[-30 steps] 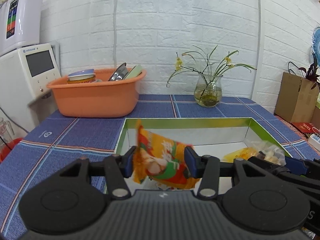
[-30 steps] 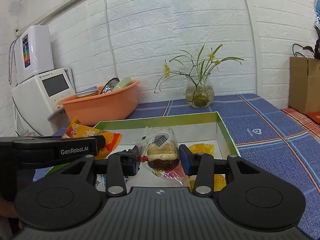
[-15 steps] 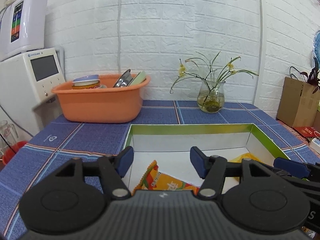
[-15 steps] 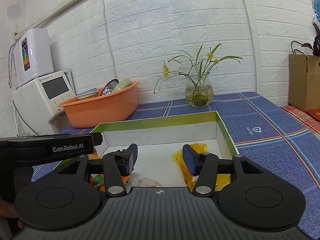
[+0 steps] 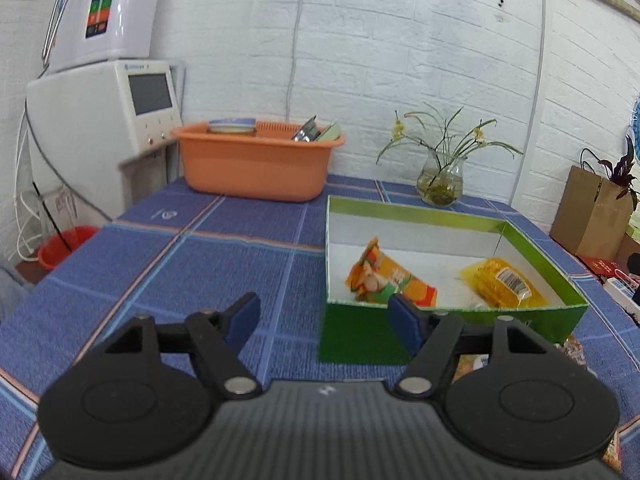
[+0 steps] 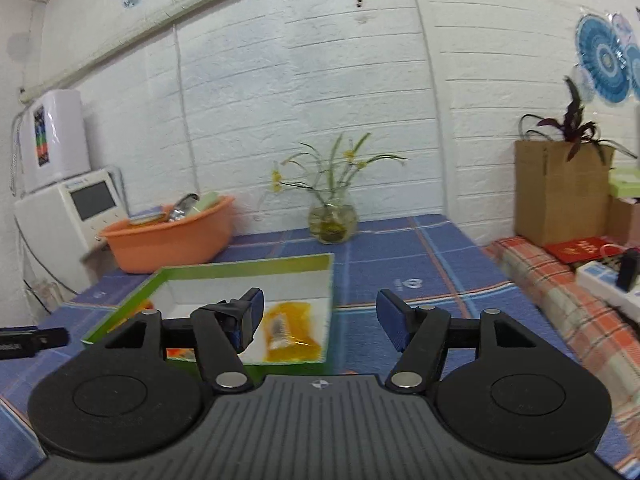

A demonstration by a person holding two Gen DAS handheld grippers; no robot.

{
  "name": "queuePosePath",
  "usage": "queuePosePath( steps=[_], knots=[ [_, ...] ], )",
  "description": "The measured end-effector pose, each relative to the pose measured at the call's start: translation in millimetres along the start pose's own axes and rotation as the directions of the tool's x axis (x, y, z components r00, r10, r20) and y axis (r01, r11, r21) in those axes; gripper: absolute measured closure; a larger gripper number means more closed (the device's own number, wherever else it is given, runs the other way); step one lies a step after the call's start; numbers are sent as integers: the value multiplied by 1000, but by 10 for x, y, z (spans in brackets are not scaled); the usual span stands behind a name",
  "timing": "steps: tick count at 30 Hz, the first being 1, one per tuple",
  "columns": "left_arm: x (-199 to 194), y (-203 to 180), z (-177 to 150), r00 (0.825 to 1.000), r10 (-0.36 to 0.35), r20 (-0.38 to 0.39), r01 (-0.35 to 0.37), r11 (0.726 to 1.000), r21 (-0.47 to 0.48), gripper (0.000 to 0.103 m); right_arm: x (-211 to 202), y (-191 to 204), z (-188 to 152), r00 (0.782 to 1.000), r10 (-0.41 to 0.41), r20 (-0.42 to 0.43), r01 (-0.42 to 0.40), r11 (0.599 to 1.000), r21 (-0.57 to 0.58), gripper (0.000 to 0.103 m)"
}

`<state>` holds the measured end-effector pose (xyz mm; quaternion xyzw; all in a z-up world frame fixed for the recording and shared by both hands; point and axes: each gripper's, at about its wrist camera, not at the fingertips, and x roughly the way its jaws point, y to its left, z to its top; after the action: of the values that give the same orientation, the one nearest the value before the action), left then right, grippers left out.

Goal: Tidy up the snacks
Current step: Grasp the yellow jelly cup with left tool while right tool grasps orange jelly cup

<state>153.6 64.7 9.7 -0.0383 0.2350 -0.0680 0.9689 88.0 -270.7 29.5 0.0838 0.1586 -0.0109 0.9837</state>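
Gaping empty, left gripper (image 5: 325,320) and right gripper (image 6: 319,320) have just been opening

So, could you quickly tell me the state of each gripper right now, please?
Left gripper: open, holding nothing, jaws just opened.
Right gripper: open, holding nothing, jaws just opened.
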Motion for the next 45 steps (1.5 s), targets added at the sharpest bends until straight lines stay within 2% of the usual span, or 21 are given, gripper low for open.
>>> queuePosePath(
  steps=[3,6,8,13,16,17,18,19,24,26,29,32,34,35,36,39,43,45],
  knots=[
    [71,-39,-83,999,-12,-41,12,1000,11,32,46,-168,-85,996,-61,-71,60,998,-26,0],
    [104,-89,-124,997,-38,-60,40,999,29,32,134,-263,-204,991,-51,-127,51,999,-10,1],
    [122,-95,-149,997,-32,-69,35,998,48,32,226,-295,-276,988,-32,-153,32,999,-3,3],
    [240,-89,-240,990,-21,-138,30,997,64,32,533,-276,-393,975,-41,-218,27,997,-65,16],
    [261,-122,-246,988,-35,-149,47,996,80,32,730,-214,-441,965,-37,-261,3,992,-130,24],
    [264,-135,-231,988,-40,-149,53,995,84,32,787,-186,-458,959,-20,-281,-21,990,-142,29],
    [278,-148,-212,987,-48,-152,63,994,89,32,825,-157,-475,956,-7,-294,-39,988,-150,39],
    [307,-171,-189,985,-60,-162,76,992,100,32,858,-138,-490,953,-5,-303,-47,985,-166,42],
    [628,-298,-35,962,-133,-238,163,980,113,32,979,-136,-498,948,-1,-318,-69,975,-211,42],
    [776,-345,10,952,-135,-276,168,981,101,31,996,-148,-491,945,20,-325,-96,971,-217,41],
    [945,-380,47,955,-115,-273,142,986,83,31,1032,-173,-486,945,40,-325,-110,974,-200,39],
    [1018,-393,49,946,-131,-296,149,988,40,31,1079,-162,-468,945,42,-326,-113,973,-203,39],
    [964,-451,6,947,-119,-297,149,986,79,31,1078,-153,-472,945,46,-324,-119,971,-209,44],
    [943,-487,-16,943,-117,-312,157,982,106,31,1068,-155,-475,944,55,-326,-129,969,-209,54],
    [909,-519,-41,936,-117,-332,168,977,129,31,1055,-153,-476,944,60,-326,-135,968,-213,54],
    [749,-596,-130,932,-135,-336,206,961,185,31,1002,-166,-490,946,31,-321,-109,968,-227,55],
    [614,-669,-274,892,-208,-401,320,917,238,31,896,-238,-510,945,18,-326,-95,971,-220,55],
    [566,-658,-272,877,-236,-418,353,907,230,31,814,-269,-530,943,28,-332,-100,974,-204,55]
  ],
)
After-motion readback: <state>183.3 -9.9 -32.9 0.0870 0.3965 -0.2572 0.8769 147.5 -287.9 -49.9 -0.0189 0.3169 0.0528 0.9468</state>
